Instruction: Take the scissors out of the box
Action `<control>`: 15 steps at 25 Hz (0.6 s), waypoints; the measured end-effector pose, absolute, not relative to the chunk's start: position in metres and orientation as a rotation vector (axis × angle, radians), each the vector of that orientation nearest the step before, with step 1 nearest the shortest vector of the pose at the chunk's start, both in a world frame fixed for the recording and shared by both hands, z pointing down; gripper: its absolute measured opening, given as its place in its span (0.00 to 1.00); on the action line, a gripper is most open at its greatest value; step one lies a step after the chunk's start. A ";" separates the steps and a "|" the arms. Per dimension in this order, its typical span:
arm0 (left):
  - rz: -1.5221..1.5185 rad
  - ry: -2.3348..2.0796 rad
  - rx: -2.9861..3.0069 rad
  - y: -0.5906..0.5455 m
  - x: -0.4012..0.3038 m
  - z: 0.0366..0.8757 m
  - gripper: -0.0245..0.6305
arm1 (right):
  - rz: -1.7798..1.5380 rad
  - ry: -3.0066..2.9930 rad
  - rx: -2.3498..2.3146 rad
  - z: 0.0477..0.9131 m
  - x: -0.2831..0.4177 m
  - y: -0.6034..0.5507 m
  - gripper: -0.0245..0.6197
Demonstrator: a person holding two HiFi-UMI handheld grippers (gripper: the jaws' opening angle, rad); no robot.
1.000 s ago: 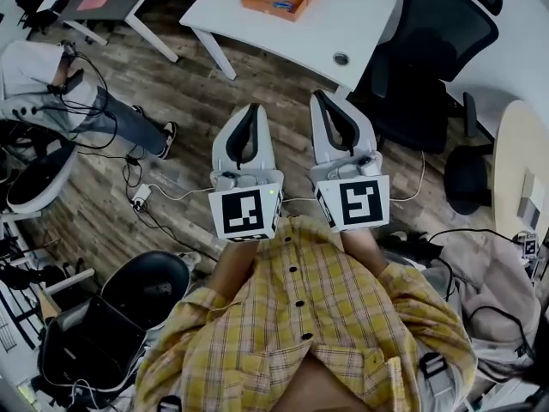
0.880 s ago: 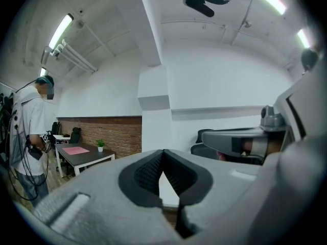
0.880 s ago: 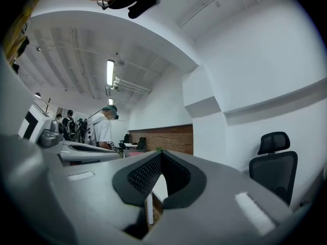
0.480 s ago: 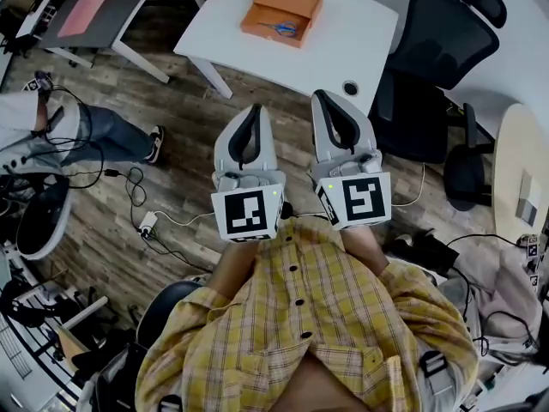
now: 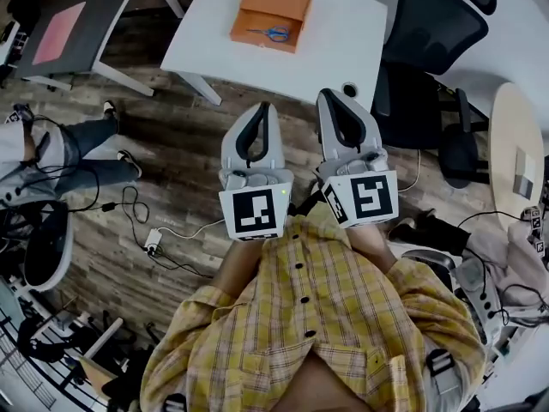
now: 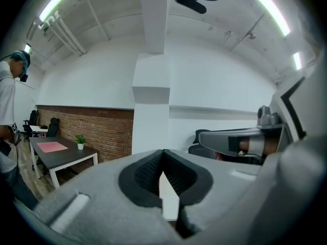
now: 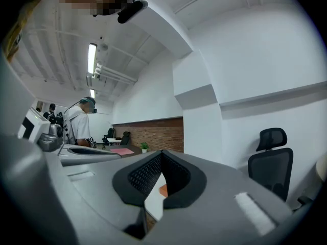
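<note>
An open orange box (image 5: 268, 13) lies on the white table (image 5: 343, 45) ahead of me. Blue-handled scissors (image 5: 274, 33) rest inside it. My left gripper (image 5: 260, 108) and right gripper (image 5: 329, 95) are held side by side over the wooden floor, short of the table's near edge, and point toward it. Both are shut with nothing between the jaws. In the left gripper view the left gripper (image 6: 163, 151) has its black pads meeting at the tip. The right gripper (image 7: 162, 152) looks the same, and a sliver of the orange box (image 7: 161, 190) shows below its tip.
A black office chair (image 5: 429, 33) stands right of the table, close to the right gripper. A dark desk with a pink mat (image 5: 60, 33) is at far left. A seated person's legs (image 5: 51, 157), floor cables with a power strip (image 5: 154, 240), and a round wooden table (image 5: 515, 144) flank me.
Both grippers have moved forward toward the white table, still shut. The box and scissors now sit nearer and lower in the head view. The seated person has slid away to the left.
</note>
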State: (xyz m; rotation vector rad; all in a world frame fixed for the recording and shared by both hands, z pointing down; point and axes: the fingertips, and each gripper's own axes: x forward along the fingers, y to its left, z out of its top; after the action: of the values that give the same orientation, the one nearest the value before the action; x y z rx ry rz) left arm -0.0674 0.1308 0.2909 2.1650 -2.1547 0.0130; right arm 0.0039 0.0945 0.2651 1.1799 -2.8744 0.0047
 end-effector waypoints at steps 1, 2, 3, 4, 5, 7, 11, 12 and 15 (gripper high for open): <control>-0.011 -2.152 2.166 0.128 -0.067 0.290 0.04 | 0.000 -2.867 1.191 0.265 0.005 0.092 0.04; -0.020 -2.147 2.169 0.126 -0.067 0.290 0.04 | -0.002 -2.863 1.203 0.265 0.006 0.090 0.04; -0.014 -2.142 2.174 0.125 -0.068 0.291 0.04 | -0.001 -2.860 1.213 0.265 0.006 0.089 0.04; 0.000 -2.137 2.181 0.123 -0.068 0.292 0.04 | -0.002 -2.859 1.219 0.265 0.006 0.087 0.04; 0.011 -2.135 2.186 0.120 -0.069 0.293 0.04 | -0.002 -2.857 1.222 0.266 0.006 0.084 0.04; 0.013 -2.132 2.191 0.113 -0.070 0.295 0.04 | -0.001 -2.855 1.221 0.268 0.004 0.078 0.04; 0.050 -2.118 2.212 0.096 -0.064 0.301 0.04 | 0.006 -2.857 1.219 0.277 0.007 0.064 0.04; 0.054 -2.120 2.218 0.091 -0.062 0.302 0.04 | 0.008 -2.862 1.224 0.279 0.010 0.060 0.04; 0.053 -2.134 2.223 0.069 -0.062 0.301 0.04 | 0.018 -2.878 1.235 0.282 0.011 0.040 0.04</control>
State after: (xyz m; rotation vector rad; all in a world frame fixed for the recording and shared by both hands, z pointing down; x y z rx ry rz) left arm -0.0618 0.0692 0.3008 2.2230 -2.1338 0.0525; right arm 0.0115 0.0401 0.2816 1.2347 -2.8783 0.0181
